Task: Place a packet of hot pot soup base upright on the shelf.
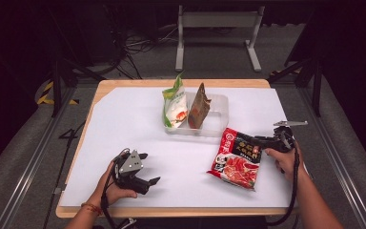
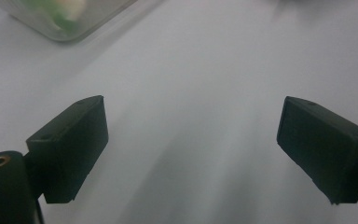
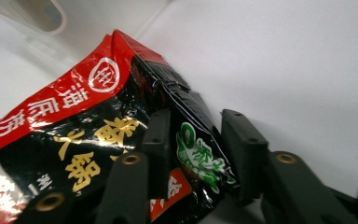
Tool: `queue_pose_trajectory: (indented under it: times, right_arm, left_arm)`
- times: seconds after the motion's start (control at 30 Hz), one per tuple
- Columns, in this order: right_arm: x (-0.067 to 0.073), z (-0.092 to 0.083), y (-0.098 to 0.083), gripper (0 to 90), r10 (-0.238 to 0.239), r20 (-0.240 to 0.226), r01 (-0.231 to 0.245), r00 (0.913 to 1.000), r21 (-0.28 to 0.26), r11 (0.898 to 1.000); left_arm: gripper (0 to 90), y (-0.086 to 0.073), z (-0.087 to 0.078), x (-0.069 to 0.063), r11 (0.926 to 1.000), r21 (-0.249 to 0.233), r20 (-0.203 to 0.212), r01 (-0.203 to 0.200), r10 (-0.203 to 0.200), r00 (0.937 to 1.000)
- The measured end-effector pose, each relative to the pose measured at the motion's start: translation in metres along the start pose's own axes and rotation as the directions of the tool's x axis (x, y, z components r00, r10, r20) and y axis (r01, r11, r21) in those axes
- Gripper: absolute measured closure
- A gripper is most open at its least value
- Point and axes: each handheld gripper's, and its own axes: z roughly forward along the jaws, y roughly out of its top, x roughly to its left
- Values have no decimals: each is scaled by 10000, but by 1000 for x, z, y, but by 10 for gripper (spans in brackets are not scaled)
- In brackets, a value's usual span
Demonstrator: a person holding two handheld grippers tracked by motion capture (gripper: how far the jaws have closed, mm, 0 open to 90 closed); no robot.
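High view shows our right tool [image 1: 262, 141] at the near right of the white surface [image 1: 133, 119], its jaws set around the right edge of the red and black hotpot packet [image 1: 236, 158]. The packet lies mostly flat, just in front of the clear plastic tray [image 1: 221, 112], which already holds a green and white pouch [image 1: 175, 107] and a brown pouch [image 1: 199, 107] standing upright.

In the right gripper view, the packet's edge [image 3: 186, 140] sits between the two black jaws [image 3: 193, 158], and the pads appear to bear on the crimped film, so we read this tool as gripping the packet.

Our left tool [image 1: 140, 174] rests near the front left of the surface with jaws wide apart and nothing between them, as the left gripper view [image 2: 191, 154] confirms.

We judge the step in hand to be securing the packet for transfer to the tray. To do it well:

1. Take the grip deep enough to reach past the seam, not just the thin edge film.
2. Lift slowly, since the contents will likely sag away from the held edge.
3. Clear the tray wall before lowering.
4. Aim for the free space to the right of the brown pouch, so as not to topple it.
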Motion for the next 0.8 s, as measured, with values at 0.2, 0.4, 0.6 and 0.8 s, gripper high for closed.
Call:
queue_pose_trajectory:
  times: [0.2, 0.4, 0.6, 0.8]
  right_arm:
    - [0, -7, -1, 782, -291, -266, 285, 9992, -200, 9994]
    - [10, -23, -1, 828, -826, -442, 807, 9956, -434, 9958]
    - [28, -44, 5, 845, -1593, -506, 1532, 9859, -1075, 9823]
    - [43, -55, 7, 851, -2146, -167, 2108, 9766, -1290, 9690]
  left_arm:
    - [96, 0, -1, 0, 10000, 9, -13, -1, 1, 10000]
    - [96, 0, -1, 0, 10000, 28, -21, -16, 16, 10000]
    - [96, 0, -4, 0, 10000, -60, -56, 2, -2, 10000]
    - [96, -1, -6, 1, 9999, -137, -95, 55, -57, 9999]
